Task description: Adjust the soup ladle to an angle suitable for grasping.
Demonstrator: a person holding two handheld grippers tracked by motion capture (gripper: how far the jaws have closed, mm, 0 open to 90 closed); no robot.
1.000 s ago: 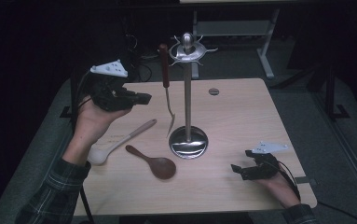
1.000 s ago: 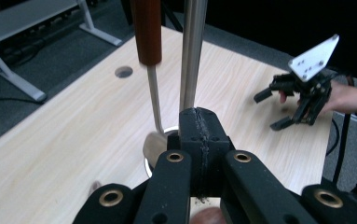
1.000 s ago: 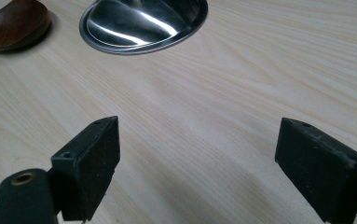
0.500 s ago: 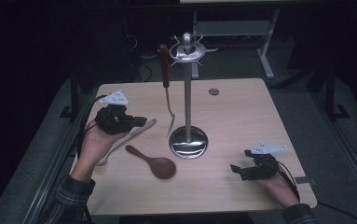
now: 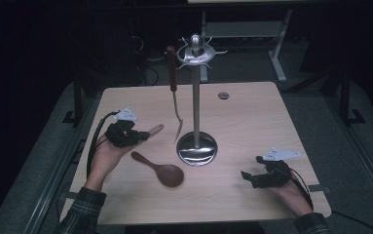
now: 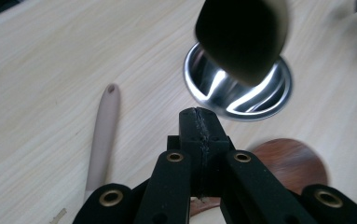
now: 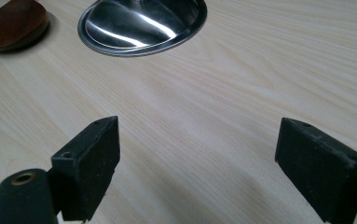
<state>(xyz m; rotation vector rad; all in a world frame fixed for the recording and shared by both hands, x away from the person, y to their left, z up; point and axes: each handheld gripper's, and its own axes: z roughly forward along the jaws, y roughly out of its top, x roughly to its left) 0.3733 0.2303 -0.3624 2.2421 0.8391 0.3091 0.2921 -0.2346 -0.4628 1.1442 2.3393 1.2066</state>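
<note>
We count three utensils: one fork (image 5: pixel 176 109) hanging from the stand (image 5: pixel 196 146), one dark wooden spoon (image 5: pixel 160 170) and one pale spoon (image 6: pixel 102 135) flat on the table (image 5: pixel 252 117). Our left gripper (image 5: pixel 138 138), jaws pressed together, hovers over the pale spoon; our right gripper (image 5: pixel 245 176) rests spread wide.

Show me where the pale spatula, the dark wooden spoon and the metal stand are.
pale spatula (image 6: pixel 102 140): left gripper view, on its handle.
dark wooden spoon (image 5: pixel 168 174): high view, on its bowl.
metal stand (image 5: pixel 196 149): high view, on its round base.
</note>
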